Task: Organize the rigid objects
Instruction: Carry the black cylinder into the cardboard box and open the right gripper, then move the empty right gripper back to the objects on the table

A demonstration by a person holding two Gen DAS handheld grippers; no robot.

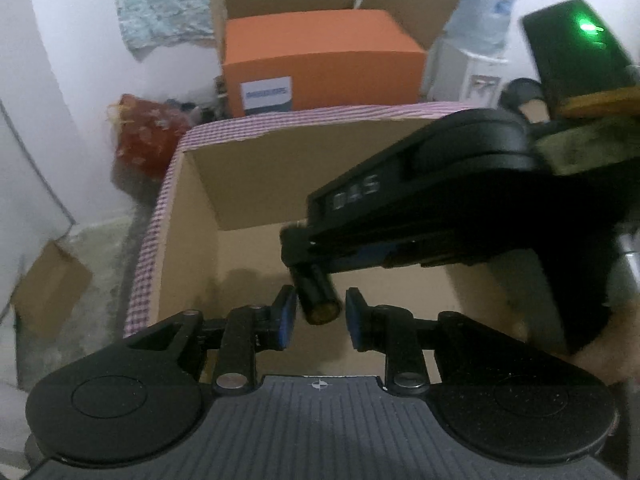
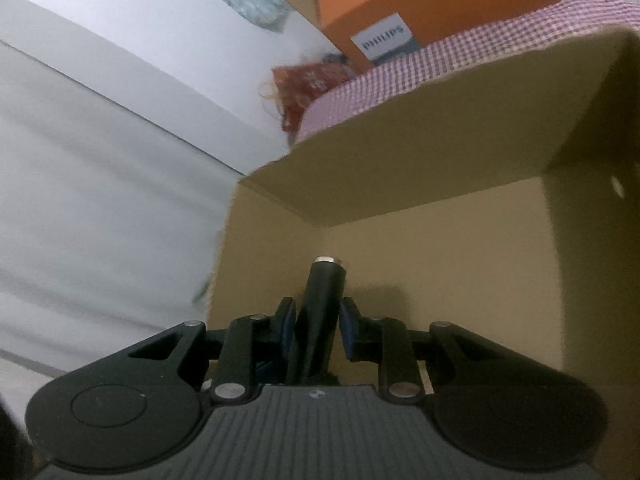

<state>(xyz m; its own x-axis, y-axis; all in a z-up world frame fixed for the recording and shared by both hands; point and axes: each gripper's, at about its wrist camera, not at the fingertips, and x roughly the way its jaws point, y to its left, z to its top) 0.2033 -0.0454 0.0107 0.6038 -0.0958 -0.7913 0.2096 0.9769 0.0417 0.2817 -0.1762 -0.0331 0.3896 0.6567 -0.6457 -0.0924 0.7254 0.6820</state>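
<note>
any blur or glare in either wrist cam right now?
Left wrist: motion blur on the orange box label and the background; green LED flare top right. Right wrist: dim, soft streaking on the white wall; cardboard box throws a deep interior shadow; fisheye bends edges in both.

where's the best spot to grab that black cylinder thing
Grip the black cylinder across its round barrel, behind the metal-ringed tip, coming from its rear end along its length. The right gripper already holds it this way over the cardboard box.

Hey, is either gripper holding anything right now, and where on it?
The right gripper clamps a black cylindrical object around its body, the metal-tipped end sticking forward. The left gripper holds nothing.
</note>
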